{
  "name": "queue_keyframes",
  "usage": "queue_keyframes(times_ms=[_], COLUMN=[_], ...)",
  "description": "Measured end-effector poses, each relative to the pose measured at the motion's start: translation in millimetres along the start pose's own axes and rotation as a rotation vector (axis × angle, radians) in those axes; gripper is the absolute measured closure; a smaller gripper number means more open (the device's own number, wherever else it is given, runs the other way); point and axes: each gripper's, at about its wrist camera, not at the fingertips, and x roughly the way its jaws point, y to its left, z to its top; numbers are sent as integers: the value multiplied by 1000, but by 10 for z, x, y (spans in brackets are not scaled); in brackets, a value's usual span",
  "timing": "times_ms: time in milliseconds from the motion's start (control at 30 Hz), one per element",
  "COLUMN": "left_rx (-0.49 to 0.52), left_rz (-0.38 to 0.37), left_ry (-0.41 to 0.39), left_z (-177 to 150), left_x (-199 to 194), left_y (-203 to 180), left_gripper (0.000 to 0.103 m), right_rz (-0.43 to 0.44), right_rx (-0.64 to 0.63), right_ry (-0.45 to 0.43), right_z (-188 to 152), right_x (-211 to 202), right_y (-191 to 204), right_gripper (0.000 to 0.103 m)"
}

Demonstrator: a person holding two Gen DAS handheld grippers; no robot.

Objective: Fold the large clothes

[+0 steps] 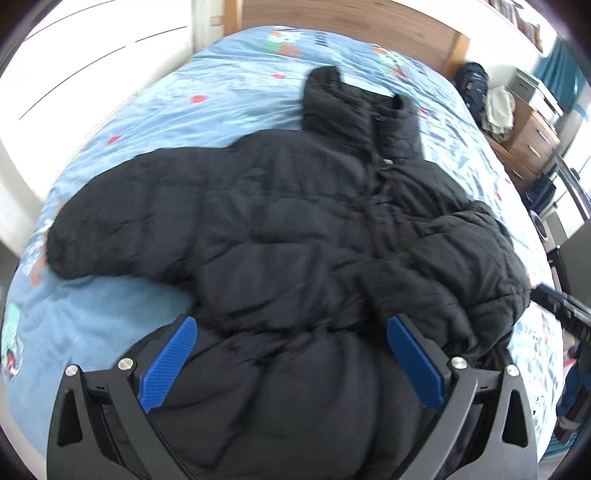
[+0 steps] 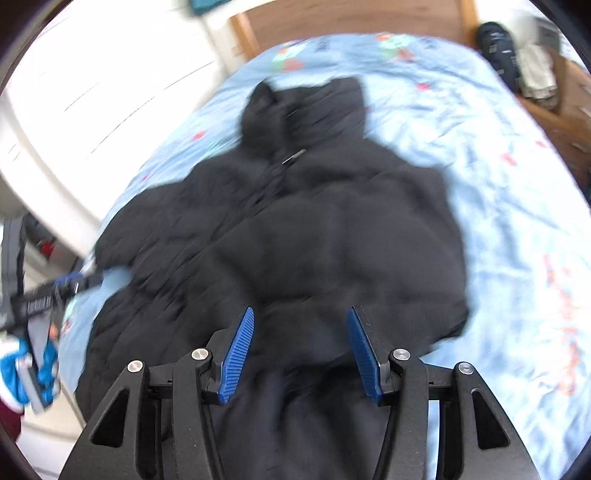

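A bedroom, with a wooden headboard (image 1: 351, 22) at the far end and a bed (image 1: 229, 99) under a pale blue patterned sheet; on it lies a black padded jacket (image 1: 295, 229), front up, collar toward the headboard and hem toward the near edge. It looks bulky but light, soft and springy, so a fold will likely puff back unless pressed flat, and the smooth shell may slide on the sheet; the firmer places to take hold seem to be the hem, the cuffs and the quilted seams rather than the swollen panels. The left gripper (image 1: 291, 332) hangs over the near hem with its jaws spread wide, nothing pinched. The right gripper (image 2: 301, 325) has its jaws apart too, less widely, over the jacket's near right part, the pads not pressing on cloth. The left wrist view shows the left sleeve (image 1: 122, 221) stretched out to the left and the right sleeve (image 1: 417, 284) already laid across the body, plus a chest of drawers (image 1: 532, 144) at far right. The right wrist view, blurrier, shows the zip pull (image 2: 293, 157) near the collar and the bare sheet right of the jacket.
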Motion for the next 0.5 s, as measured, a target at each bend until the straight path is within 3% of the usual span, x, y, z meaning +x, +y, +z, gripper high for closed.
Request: queue_keyframes(times_ms=[133, 300, 500], left_rx=[53, 121, 104], left_rz=[-39, -68, -60], left_ry=[-5, 13, 142], left_z=[136, 187, -114], left_x=[250, 668, 1353], left_y=[-525, -1097, -1129], left_gripper=[0, 0, 0], right_rz=[-49, -53, -32], right_rx=[28, 12, 21], right_ry=[-11, 53, 114], right_z=[133, 43, -186], right_x=[104, 490, 833], right_y=[-242, -349, -454], right_gripper=[50, 50, 50])
